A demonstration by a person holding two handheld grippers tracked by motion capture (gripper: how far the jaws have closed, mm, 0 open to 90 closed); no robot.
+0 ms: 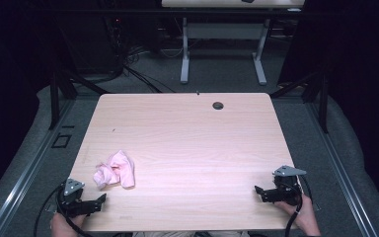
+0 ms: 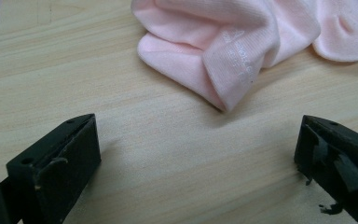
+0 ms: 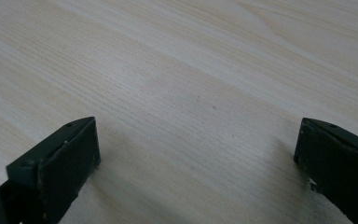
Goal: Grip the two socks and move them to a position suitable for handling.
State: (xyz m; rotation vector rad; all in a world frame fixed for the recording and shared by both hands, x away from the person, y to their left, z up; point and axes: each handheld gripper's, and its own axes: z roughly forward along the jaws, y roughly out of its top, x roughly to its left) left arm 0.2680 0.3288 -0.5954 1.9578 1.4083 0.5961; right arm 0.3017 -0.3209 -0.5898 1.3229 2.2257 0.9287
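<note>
A pale wooden table (image 1: 187,138) is seen from above, spanning the middle of the frame. A crumpled pink cloth (image 1: 115,170) lies toward its lower left. The left gripper (image 1: 98,200) is held just below the cloth at the lower left, jaws spread wide and empty. The right gripper (image 1: 259,191) is held at the lower right, well apart from the cloth, also spread and empty. If the cloth is to be picked up, a thick fold should probably be pinched, not a loose edge.

Sock pile (image 1: 115,169) lies on table's (image 1: 187,133) near-left part.
</note>
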